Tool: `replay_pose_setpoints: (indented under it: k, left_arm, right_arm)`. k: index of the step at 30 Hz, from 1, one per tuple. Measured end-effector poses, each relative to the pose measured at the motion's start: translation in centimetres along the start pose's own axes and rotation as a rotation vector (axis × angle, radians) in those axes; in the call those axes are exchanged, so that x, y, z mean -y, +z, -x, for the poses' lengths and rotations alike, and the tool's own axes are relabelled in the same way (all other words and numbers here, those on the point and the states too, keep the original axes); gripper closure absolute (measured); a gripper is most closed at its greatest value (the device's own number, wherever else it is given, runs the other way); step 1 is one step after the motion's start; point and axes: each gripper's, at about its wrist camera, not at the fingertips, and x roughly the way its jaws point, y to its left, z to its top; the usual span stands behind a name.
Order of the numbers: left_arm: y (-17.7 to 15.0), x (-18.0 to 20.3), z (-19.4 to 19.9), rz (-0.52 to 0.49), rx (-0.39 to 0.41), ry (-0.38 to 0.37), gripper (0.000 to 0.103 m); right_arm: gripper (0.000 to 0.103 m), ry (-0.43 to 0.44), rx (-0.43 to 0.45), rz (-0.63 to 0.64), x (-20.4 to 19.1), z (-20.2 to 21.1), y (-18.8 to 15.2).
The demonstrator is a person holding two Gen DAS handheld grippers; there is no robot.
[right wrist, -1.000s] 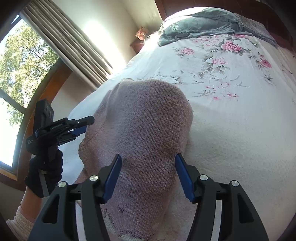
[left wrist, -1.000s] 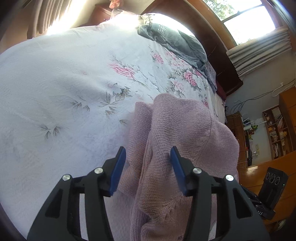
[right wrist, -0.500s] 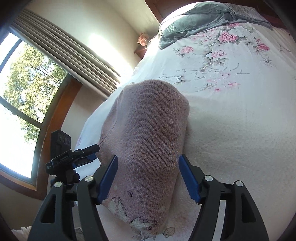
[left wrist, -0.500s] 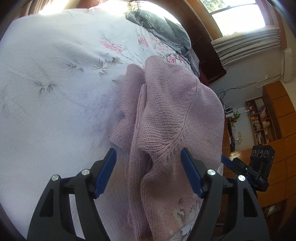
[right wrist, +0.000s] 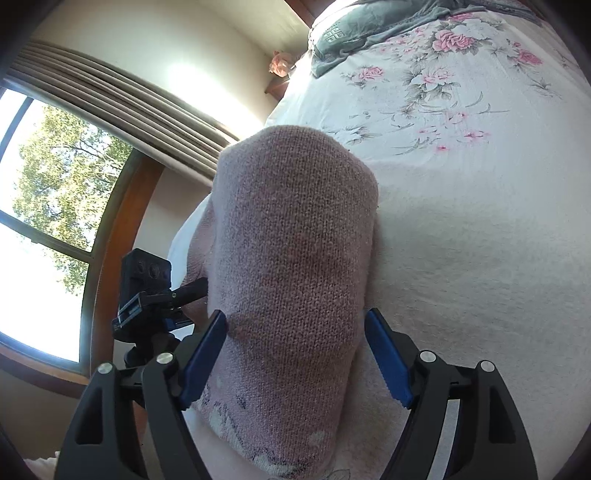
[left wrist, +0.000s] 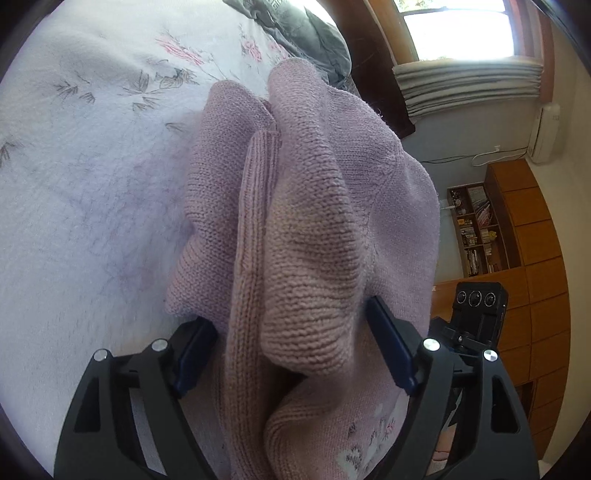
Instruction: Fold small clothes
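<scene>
Two hand-held grippers are seen spread wide, one at each side of a pink knitted sweater (left wrist: 314, 236) that is bunched on the bed (left wrist: 85, 206) near its front edge. The left hand-held gripper (left wrist: 291, 350) is held with jaws apart around a thick fold and a ribbed band, which block the view ahead. The right hand-held gripper (right wrist: 295, 358) is likewise parted about a rounded hump of the knit. Beyond, the floral bedspread (right wrist: 461, 122) is spread out. A grey garment (right wrist: 369, 26) is laid by the headboard. Curtains (right wrist: 122, 99) are seen at the window.
</scene>
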Motion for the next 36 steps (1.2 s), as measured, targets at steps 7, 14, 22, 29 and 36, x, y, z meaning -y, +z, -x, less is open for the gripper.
replay_pose_setpoints:
  k: [7,14,22,29,36]
  left_arm:
    - [0.4,-0.2,-0.8,-0.025,-0.018,-0.014,0.025]
    - [-0.3,0.9,-1.2,-0.037,-0.021,-0.066,0.059]
    - [-2.2,5.4,-0.6,-0.077,-0.004,-0.208,0.065]
    - [-6.4,13.4,-3.9,-0.148,-0.071,-0.272,0.066]
    - [-10.4,17.8,-10.9,-0.189,-0.139,-0.226,0.066]
  right_arm:
    - [0.009,0.115,-0.017,-0.114,2.0,-3.0,0.1]
    - [0.023,0.138,0.003,-0.086,1.5,-3.0,0.1]
    - [0.043,0.259,0.053,-0.084,1.5,1.8,-1.3]
    - [0.044,0.263,0.122,-0.086,2.8,11.4,-3.7]
    - [0.044,0.146,0.169,-0.111,7.0,17.6,-7.3]
